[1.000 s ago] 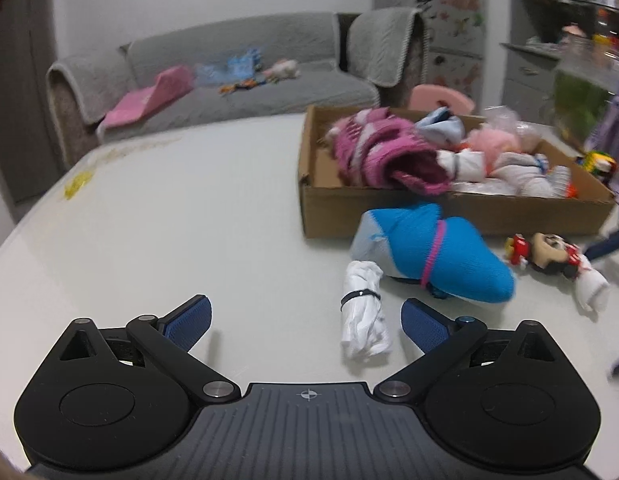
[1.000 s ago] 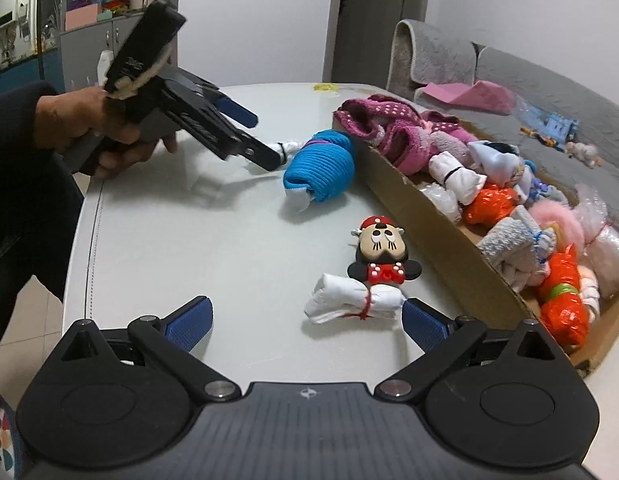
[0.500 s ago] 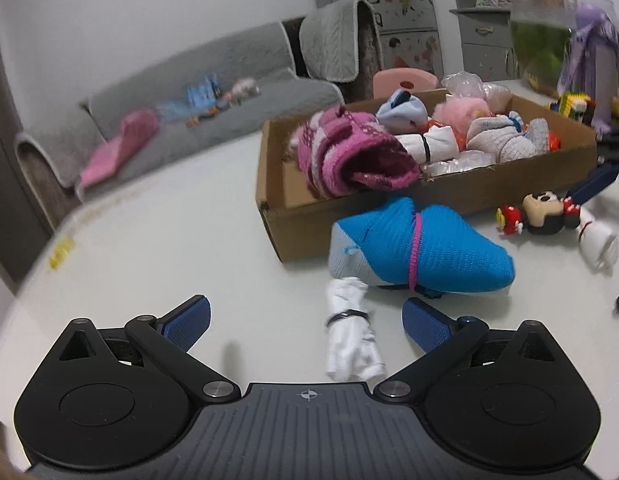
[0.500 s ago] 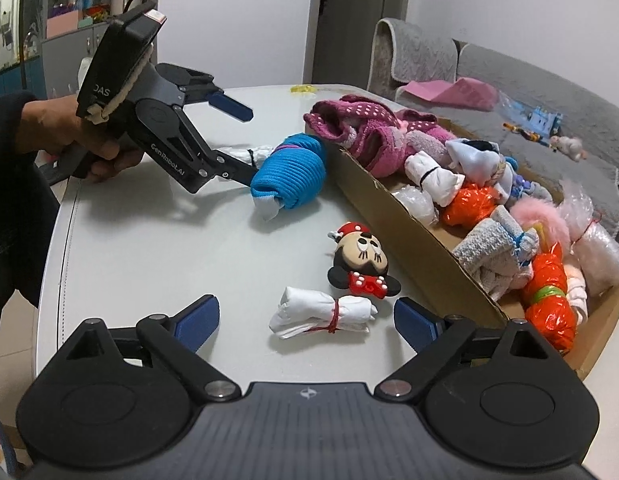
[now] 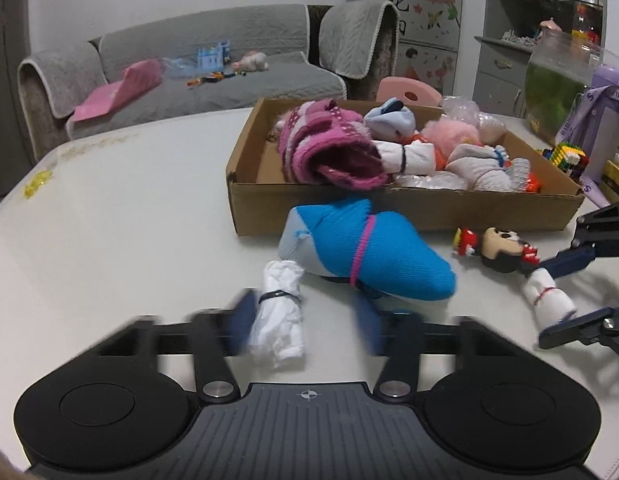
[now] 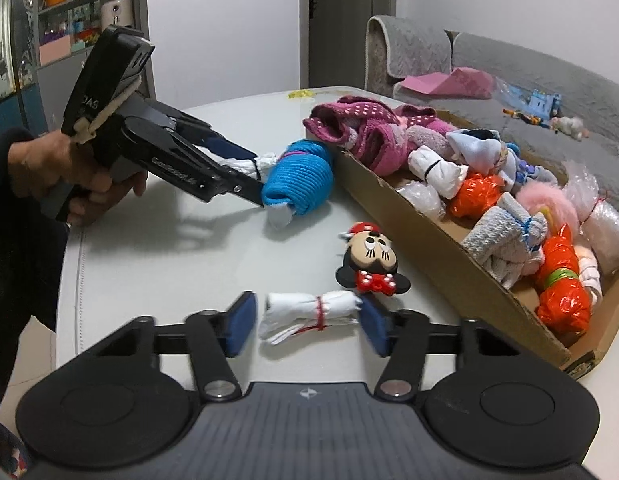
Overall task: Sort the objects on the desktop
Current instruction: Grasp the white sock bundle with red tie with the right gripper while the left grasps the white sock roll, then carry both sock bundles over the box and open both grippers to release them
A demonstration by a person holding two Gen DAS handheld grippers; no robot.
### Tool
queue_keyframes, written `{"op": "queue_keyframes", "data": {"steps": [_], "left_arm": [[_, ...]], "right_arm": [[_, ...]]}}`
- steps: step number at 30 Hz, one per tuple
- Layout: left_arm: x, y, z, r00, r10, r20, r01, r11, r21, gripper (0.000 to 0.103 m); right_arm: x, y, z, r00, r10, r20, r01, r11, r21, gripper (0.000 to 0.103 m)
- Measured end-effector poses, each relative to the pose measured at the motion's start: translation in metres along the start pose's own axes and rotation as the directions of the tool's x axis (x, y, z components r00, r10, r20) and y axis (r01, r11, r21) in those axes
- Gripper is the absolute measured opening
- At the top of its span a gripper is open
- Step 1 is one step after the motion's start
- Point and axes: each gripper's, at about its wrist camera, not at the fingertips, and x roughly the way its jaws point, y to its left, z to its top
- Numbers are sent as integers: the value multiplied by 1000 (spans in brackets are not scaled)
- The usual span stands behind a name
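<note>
Both hands are at the pick-up step. Nearest the right wrist camera, the right gripper (image 6: 307,322) has just been closing around a white rolled cloth bundle tied with red thread (image 6: 311,314); its right pad touches one end, while a small gap still shows at the left pad, so the grip is not yet made. The left gripper (image 5: 303,326) has likewise been closing (its pads are blurred) on a white rolled cloth bundle with a black band (image 5: 279,318); the left pad is at the roll, the right pad stands apart.

Just beyond lie a round-eared cartoon mouse figure with a red bow (image 6: 369,264) and a blue knitted roll bound with a pink band (image 5: 365,256). Farther back sits the shallow cardboard box (image 5: 409,210), already crowded with bundles.

Next, I judge, each gripper must finish closing, lift clear of the white tabletop (image 5: 129,220), and carry over the box's near wall.
</note>
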Motion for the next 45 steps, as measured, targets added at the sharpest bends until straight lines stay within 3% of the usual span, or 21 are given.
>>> {"op": "queue_keyframes", "data": {"steps": [1,3,13,20,24,29,36,38,45], "left_arm": [[-2,-2,-1,1000,-2,0,2,1000,-1,31],[-5,-3,-3,1000,-6,0,6,1000,-5,28],[-40,-14,-23,999,-36,2,36,999,-8,26],[-83,-29,-21,997,-33,63,31,999,18,26],[-107,-32,-2,993,-21,119,18,999,29,26],[-128,-36,33,982,-24,189,13,998,60,26],[-114,-46,98,975,-37,221,14,994,107,26],[-107,-51,115,974,-48,220,22,993,120,26],[-70,-69,149,979,-37,199,1,984,178,26]], "right_arm": [[0,2,0,1000,2,-1,-2,1000,-1,43],[-1,6,0,1000,3,2,-3,1000,1,43],[-15,21,-6,1000,14,22,-15,1000,24,41],[-40,15,4,988,37,149,-50,995,81,41],[-65,2,13,961,6,277,-47,989,140,41],[-98,-23,19,897,-104,429,-2,971,239,41],[-109,-64,35,825,-286,488,92,919,384,41],[-105,-75,39,812,-317,490,102,904,416,41],[-92,-97,44,799,-338,497,90,885,457,41]]}}
